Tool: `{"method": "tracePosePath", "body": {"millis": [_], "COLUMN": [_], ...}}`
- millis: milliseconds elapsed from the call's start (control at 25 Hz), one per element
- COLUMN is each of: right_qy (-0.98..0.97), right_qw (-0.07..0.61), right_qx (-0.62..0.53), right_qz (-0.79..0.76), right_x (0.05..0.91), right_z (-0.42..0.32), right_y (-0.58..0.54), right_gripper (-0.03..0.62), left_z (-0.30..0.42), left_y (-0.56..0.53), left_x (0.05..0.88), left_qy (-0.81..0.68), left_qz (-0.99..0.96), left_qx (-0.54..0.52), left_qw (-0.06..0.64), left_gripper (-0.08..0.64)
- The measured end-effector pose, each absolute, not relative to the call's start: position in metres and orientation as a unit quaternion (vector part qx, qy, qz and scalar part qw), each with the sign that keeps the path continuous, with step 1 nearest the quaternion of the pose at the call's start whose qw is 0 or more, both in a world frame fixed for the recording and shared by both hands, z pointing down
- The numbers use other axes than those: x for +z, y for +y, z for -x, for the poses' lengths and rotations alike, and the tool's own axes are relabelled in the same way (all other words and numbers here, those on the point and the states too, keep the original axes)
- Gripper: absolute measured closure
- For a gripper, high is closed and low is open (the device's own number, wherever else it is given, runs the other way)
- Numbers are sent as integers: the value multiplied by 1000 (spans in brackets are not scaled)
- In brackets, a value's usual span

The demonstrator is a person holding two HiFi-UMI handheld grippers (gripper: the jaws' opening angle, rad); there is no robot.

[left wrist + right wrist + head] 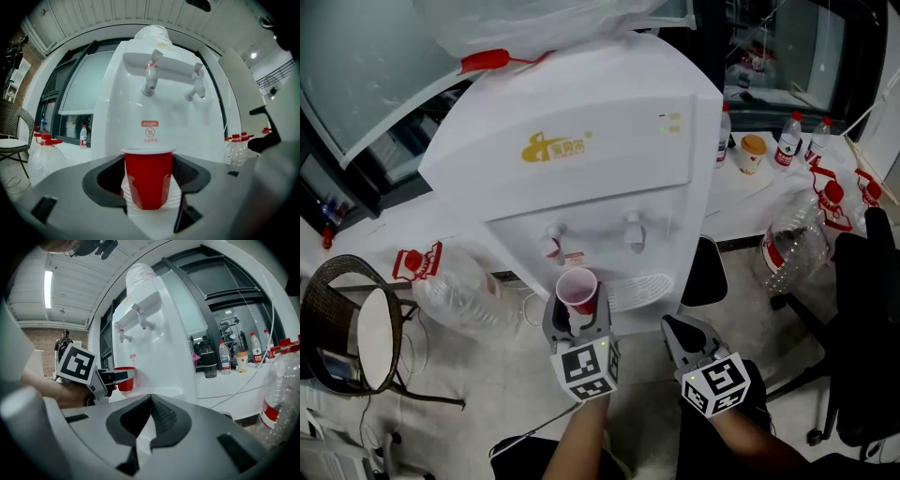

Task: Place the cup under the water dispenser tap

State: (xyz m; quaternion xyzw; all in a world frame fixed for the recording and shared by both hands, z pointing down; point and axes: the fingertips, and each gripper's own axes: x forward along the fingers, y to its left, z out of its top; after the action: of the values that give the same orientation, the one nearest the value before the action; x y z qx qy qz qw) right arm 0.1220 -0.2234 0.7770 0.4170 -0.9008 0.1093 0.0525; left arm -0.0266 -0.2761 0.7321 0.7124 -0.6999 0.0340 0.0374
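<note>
At your left a wicker chair (pixel 321 314) stands beside a clear jug (pixel 459 291); at your right, a water bottle (pixel 787 141) on the ledge.

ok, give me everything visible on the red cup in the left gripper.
The red plastic cup is a tapered disposable cup, red outside, with a white rolled rim and a pale inside that looks empty. It stands upright, mouth up, clamped on both sides by the jaws of the left gripper. It sits close in front of the white water dispenser, below its red-banded tap. Whether its base touches the drip grille cannot be told.
</note>
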Motion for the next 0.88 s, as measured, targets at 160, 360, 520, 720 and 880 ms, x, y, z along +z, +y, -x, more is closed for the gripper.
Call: {"method": "tracePosePath", "body": {"millis": [160,360,520,720,880], "right_qy": [-903,-903,-904,-905,-905], "right_qw": [56,61,60,60,59], "right_qx": [110,106,106,103,105], "right_qz": [-412,-411,-411,-409,-409], "right_x": [779,781,779,780,779], "right_z": [-119,-121,-122,-124,-124], "right_y": [-219,-218,-216,-214,-212], "right_gripper": [594,594,594,594,594], "left_z": [20,21,22,37,30], "left_y": [-276,-278,-277,-274,-275], "left_x": [742,745,742,745,746], "left_qy": [-687,-683,-688,-710,-698], "left_qz": [-724,-726,-722,-699,-711], "left_qx": [40,45,40,54,51], "left_qw": [48,60,60,58,68], "left_gripper": [268,236,235,235,235]}}
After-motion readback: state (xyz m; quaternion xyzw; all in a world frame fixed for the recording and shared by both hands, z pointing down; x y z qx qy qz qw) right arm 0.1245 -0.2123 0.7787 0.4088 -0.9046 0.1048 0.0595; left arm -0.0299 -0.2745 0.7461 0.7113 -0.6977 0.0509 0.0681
